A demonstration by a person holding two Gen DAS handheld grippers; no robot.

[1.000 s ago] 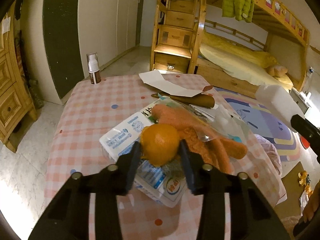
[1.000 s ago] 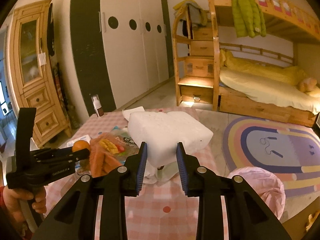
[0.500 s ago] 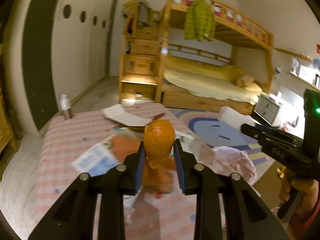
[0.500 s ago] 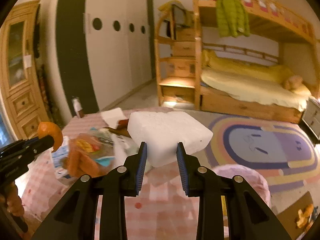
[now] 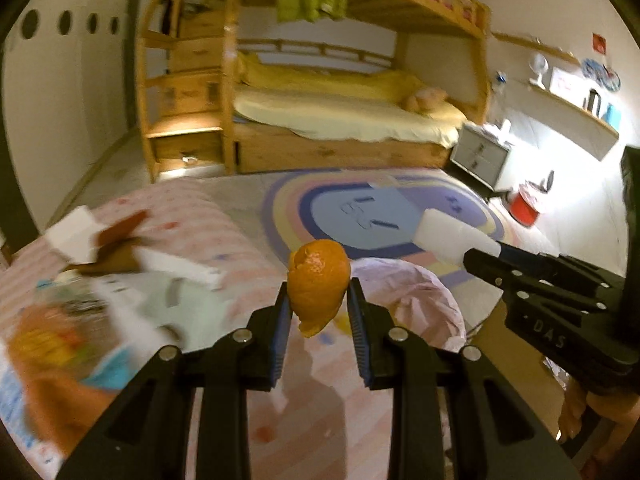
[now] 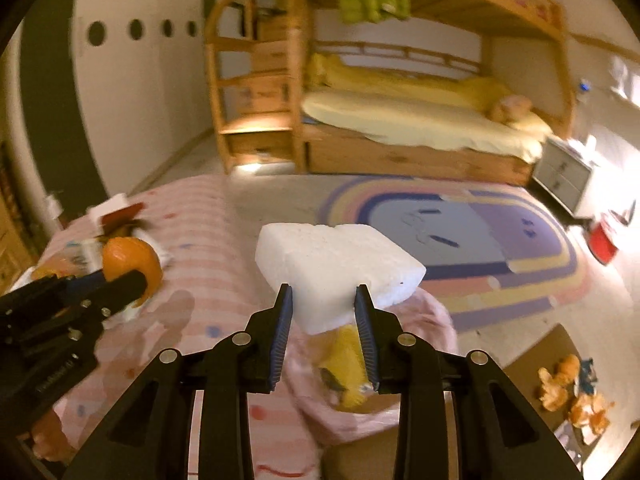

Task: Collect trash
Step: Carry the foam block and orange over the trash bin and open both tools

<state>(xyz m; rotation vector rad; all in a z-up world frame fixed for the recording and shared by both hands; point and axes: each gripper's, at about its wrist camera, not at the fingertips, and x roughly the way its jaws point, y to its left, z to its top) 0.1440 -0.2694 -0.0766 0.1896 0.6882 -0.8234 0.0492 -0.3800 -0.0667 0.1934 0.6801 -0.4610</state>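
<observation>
Both grippers had swung to the right since one second before, away from the pile of wrappers and toward the pink plastic trash bag (image 5: 412, 292) at the table's right edge. The left gripper (image 5: 318, 312) was closed on a hollow orange citrus peel (image 5: 318, 280), which stood with its long axis about upright between the pads. The right gripper (image 6: 324, 312) was clamped on a white block of foam (image 6: 340, 256), gripped at its near narrow end, with the wide part pointing forward.

In the right wrist view the bag's opening (image 6: 348, 376) lay directly below the foam, with something yellow already inside. The peel was to the left of the bag, above the pink checked tablecloth (image 6: 208, 240). So I judge the right hand was nearer and could release first; the left one needed to travel more to the right.
</observation>
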